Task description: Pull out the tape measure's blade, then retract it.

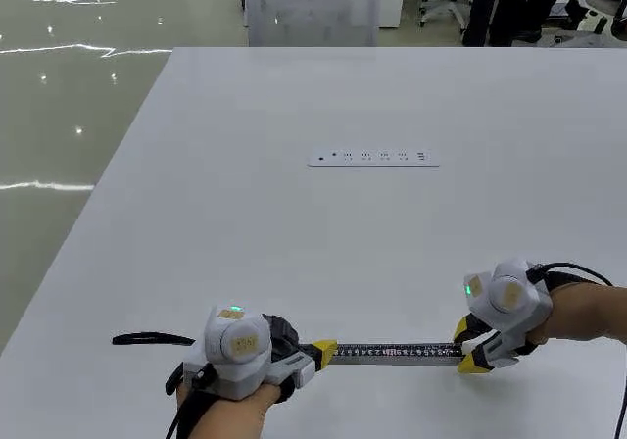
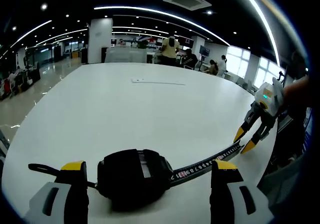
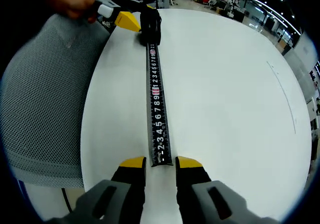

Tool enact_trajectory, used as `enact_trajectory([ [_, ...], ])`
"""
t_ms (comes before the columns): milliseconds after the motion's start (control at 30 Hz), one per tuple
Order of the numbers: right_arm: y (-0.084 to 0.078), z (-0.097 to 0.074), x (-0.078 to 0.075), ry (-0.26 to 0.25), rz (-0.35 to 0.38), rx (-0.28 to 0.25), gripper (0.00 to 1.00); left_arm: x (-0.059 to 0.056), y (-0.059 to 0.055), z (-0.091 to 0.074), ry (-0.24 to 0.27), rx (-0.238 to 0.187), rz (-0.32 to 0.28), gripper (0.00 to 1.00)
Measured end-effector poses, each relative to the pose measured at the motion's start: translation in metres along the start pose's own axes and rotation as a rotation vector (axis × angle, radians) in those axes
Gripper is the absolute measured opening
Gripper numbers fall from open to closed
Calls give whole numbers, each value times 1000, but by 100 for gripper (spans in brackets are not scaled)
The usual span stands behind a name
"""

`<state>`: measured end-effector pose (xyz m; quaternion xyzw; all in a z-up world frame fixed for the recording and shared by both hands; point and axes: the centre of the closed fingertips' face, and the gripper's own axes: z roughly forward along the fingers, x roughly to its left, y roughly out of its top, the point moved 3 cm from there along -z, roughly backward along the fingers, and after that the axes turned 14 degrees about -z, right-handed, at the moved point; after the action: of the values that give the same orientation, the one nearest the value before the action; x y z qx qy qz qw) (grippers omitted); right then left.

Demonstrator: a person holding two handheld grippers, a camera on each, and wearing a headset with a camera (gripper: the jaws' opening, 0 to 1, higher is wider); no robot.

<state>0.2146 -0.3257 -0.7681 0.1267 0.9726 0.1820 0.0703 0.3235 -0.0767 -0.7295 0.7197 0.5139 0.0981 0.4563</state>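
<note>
One broad white bench [image 1: 411,96] carries it all, with a white socket panel [image 1: 373,157] set flat in its middle. Well to the near side of that panel, close to the person's edge, lies the tape measure [image 2: 132,176]. Its rounded black case [image 3: 151,26] sits to the near left of the panel. Its blade [image 1: 397,352] is drawn out flat along the bench, ending to the panel's near right. The blade is dark, with pale numerals, fine tick marks and a red ten, and the numbers climb from the free end toward the case. A thin black strap [image 1: 147,339] trails from the case, farther left of the panel still. The left gripper [image 2: 150,166] has its yellow-tipped fingers [image 2: 75,170] apart, with the case between them and a gap on either side. The right gripper [image 3: 161,163] has its fingers [image 3: 134,164] drawn in on the blade's free end, one at each edge.
</note>
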Motion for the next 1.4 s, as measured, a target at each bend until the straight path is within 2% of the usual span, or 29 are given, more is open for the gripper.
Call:
enact_trajectory([
  [67, 0, 2, 1, 16, 5, 7, 15, 0, 0, 0, 2, 0, 7, 100],
  [100, 0, 2, 2, 22, -1, 11, 16, 0, 0, 0, 2, -1, 8, 100],
  [133, 0, 2, 0, 19, -39, 10, 15, 0, 0, 0, 2, -2, 9, 100],
  [200, -1, 2, 2, 23, 2, 13, 15, 0, 1, 0, 4, -7, 8, 100],
  [267, -1, 2, 1, 18, -5, 12, 15, -1, 0, -1, 2, 0, -16, 100],
  [367, 1, 2, 2, 9, 8, 14, 15, 0, 0, -1, 12, 0, -16, 99],
  [400, 1, 2, 2, 7, 8, 18, 14, 0, -1, 0, 17, 4, -33, 98],
  [500, 1, 3, 2, 7, 19, 44, 14, 2, -1, 1, 31, -1, -28, 93],
  [567, 2, 3, 0, 20, 24, 54, 14, 1, -4, 3, 21, 16, -46, 84],
  [600, 2, 3, 0, 24, 32, 56, 14, 5, -3, 4, 43, 7, -43, 83],
  [667, 0, 4, -1, 22, 55, 60, 14, 6, -3, 5, 44, 7, -35, 80],
  [1133, 0, 4, -1, -9, 133, 40, 14, 20, -3, 11, 114, 10, -23, 64],
  [1200, 0, 4, -1, -9, 131, 42, 14, 19, -3, 11, 107, 9, -30, 64],
  [1267, 0, 4, 0, -9, 133, 45, 14, 20, -2, 11, 103, 1, -62, 64],
  [1400, 0, 4, -1, -9, 135, 52, 14, 20, -4, 13, 119, -3, -89, 65],
])
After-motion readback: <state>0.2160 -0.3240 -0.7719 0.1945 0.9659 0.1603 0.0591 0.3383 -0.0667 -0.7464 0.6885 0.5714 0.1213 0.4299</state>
